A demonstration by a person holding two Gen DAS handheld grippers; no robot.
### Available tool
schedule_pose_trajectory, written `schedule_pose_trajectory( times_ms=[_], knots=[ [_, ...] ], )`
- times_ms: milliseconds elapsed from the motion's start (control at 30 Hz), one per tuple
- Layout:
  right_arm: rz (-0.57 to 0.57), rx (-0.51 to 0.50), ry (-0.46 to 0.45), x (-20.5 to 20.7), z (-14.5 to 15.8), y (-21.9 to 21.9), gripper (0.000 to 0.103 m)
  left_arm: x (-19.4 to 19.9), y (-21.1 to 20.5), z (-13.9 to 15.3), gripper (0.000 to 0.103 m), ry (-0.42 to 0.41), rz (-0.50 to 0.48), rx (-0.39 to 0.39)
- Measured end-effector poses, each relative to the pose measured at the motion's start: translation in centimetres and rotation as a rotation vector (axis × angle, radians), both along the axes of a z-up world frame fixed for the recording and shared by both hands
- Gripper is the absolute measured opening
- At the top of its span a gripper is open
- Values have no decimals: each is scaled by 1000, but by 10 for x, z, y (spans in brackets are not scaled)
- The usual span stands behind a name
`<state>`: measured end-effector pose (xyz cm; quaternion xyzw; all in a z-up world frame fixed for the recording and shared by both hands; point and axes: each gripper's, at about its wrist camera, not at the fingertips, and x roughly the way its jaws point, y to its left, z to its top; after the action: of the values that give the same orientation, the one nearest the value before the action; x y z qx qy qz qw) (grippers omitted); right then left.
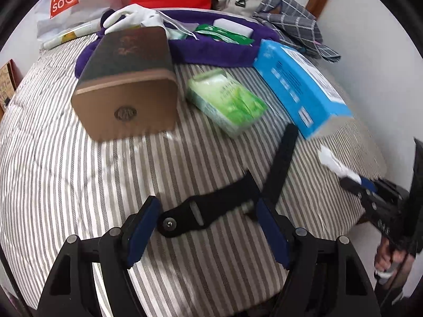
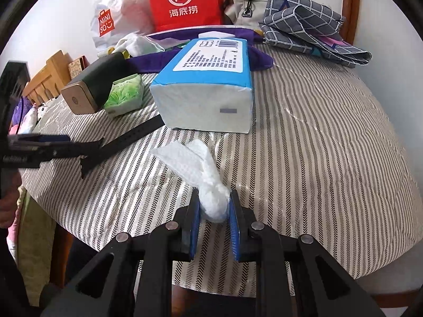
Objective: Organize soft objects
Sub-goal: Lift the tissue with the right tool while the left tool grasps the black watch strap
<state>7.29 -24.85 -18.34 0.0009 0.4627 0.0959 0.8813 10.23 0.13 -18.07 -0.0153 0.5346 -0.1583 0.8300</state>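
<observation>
The right gripper [image 2: 213, 206] is pinching a wad of white tissue [image 2: 203, 182] between its blue pads, the loose end of the tissue fanning out ahead of the fingers over the striped cloth [image 2: 317, 158] near the table's front edge. The left gripper [image 1: 208, 227] is hanging with its jaws spread wide, nothing pressed between them; a black strap [image 1: 224, 203] is lying on the cloth under and between the fingers, one arm of it reaching toward the blue tissue pack [image 2: 206, 84]. That pack is sitting mid-table, just beyond the wad. To its left a green wipes pack [image 2: 125, 95] is lying beside a brown box [image 2: 87, 92]. Along the far edge are standing a red bag [image 2: 185, 2] and a white bag [image 2: 111, 18], with a checked cloth [image 2: 312, 23] lying at the far right corner.
</observation>
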Motion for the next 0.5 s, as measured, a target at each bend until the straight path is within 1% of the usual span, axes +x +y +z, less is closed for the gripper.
schedule_pose_trajectory(
  times_ms=[67, 167, 267, 300, 333, 367, 433, 467, 500],
  knots=[
    [3, 2, -3, 0, 0, 0, 20, -10, -2, 1, 73, 3, -17, 8],
    [8, 5, -8, -1, -1, 0, 20, -19, -9, 1, 73, -11, -55, 56],
    [12, 12, -12, -1, 0, -1, 20, -20, -22, -2, 72, -61, -90, 159],
    [11, 13, -13, -2, 0, -2, 20, -19, -25, -3, 69, -80, -95, 192],
    [7, 11, -16, -2, 0, -4, 20, -20, -30, -3, 66, -116, -113, 216],
    [2, 12, -18, -3, 1, -6, 20, -20, -30, -2, 59, -117, -122, 201],
    [-1, 23, -27, -5, 4, -9, 20, -18, -29, -1, 51, -124, -125, 194],
    [0, 22, -38, -7, 7, -10, 20, -17, -28, 0, 42, -127, -119, 195],
    [2, 21, -51, -9, 10, -10, 20, -15, -25, 1, 36, -127, -105, 194]
  ],
)
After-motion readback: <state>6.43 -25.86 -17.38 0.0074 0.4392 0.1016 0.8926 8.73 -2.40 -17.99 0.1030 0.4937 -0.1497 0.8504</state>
